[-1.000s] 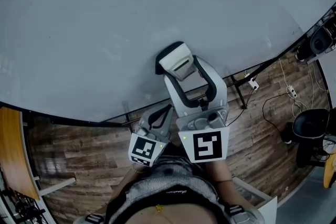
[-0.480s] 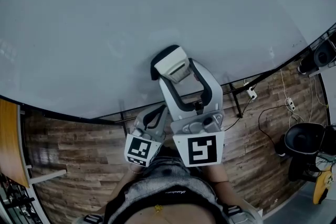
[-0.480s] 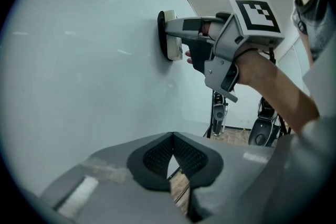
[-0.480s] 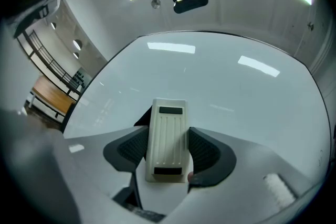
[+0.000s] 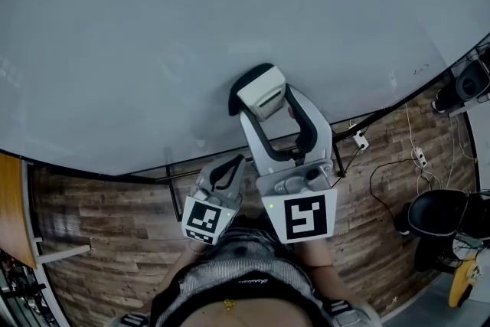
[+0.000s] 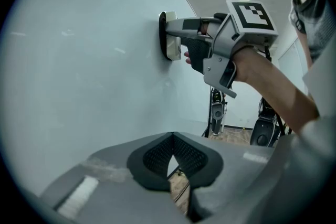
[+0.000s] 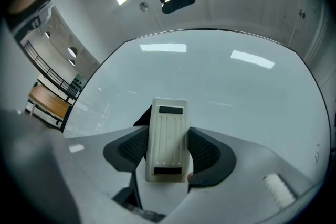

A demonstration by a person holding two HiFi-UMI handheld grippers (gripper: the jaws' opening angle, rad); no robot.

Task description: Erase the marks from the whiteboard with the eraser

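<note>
Fingers [image 7: 127,150] of right gripper [image 7: 167,150] clamp eraser [image 7: 168,128], flat against whiteboard [image 7: 226,86]; left gripper [image 6: 172,159] closed, empty. Wiping step; next, sweep under steady pressure.

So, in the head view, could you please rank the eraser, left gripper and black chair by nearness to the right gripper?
1. eraser, held in the right gripper.
2. left gripper, just lower left.
3. black chair, far right.

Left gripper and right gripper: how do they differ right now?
The right gripper is shut on the eraser; the left gripper is shut on nothing. The right gripper reaches the whiteboard, eraser flat against it; the left gripper hangs back, off the board. Both carry marker cubes.
</note>
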